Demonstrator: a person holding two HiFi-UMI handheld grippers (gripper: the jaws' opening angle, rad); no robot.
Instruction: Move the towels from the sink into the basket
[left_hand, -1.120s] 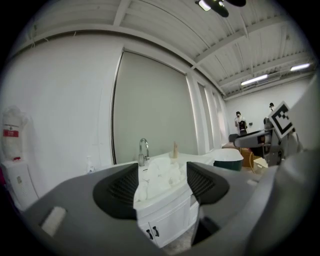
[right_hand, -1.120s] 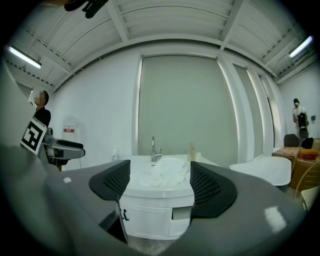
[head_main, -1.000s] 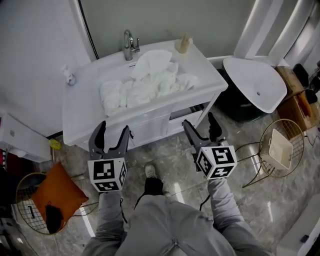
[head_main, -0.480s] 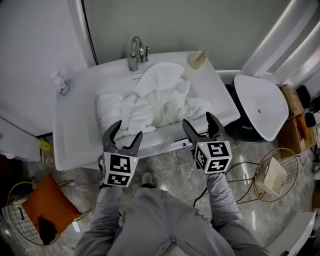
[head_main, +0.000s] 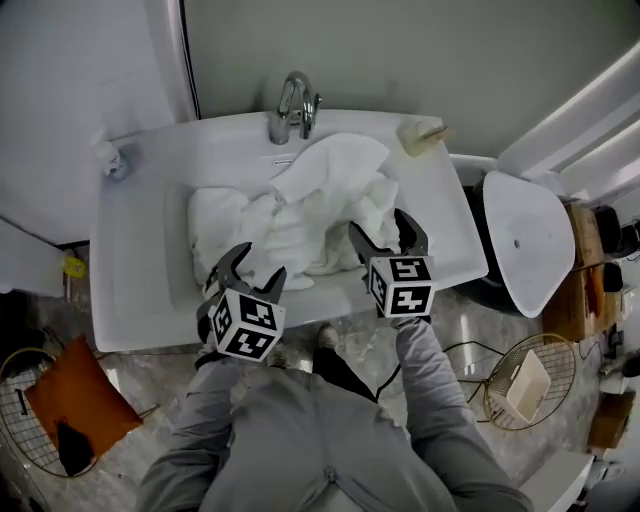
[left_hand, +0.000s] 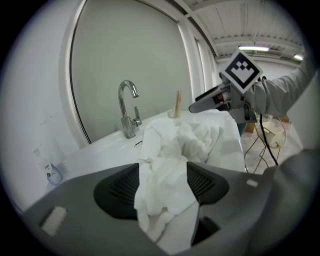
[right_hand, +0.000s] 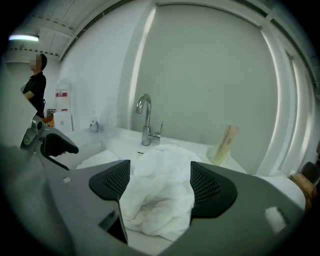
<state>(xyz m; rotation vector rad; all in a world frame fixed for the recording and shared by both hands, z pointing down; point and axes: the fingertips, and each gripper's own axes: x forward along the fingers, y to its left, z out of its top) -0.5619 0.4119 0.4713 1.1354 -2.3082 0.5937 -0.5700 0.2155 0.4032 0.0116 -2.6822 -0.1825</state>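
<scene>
Both grippers have come forward and down since the earlier frames, from over the floor to over the front rim of the sink (head_main: 140, 260). Left gripper (head_main: 262, 260) has its jaws wide apart with nothing clamped, and in its own view white cloth fills the gap just ahead and below. Right gripper (head_main: 378, 222) is likewise spread and empty, its jaws framing the heap's taller fold. The towels (head_main: 300, 215) lie in the sink as one crumpled heap whose long axis runs left to right, across both lines of approach, peaking near the faucet (head_main: 292, 105). The right gripper looks nearer the bulk, the left nearer the low front edge. Whether either tip already touches cloth cannot be told. How many towels make up the heap is hidden in the folds, as is the basin beneath. One wire basket (head_main: 488, 385) stands on the floor well to the right, and another (head_main: 12, 440) is cut off at the left edge. Which is meant is unclear.
</scene>
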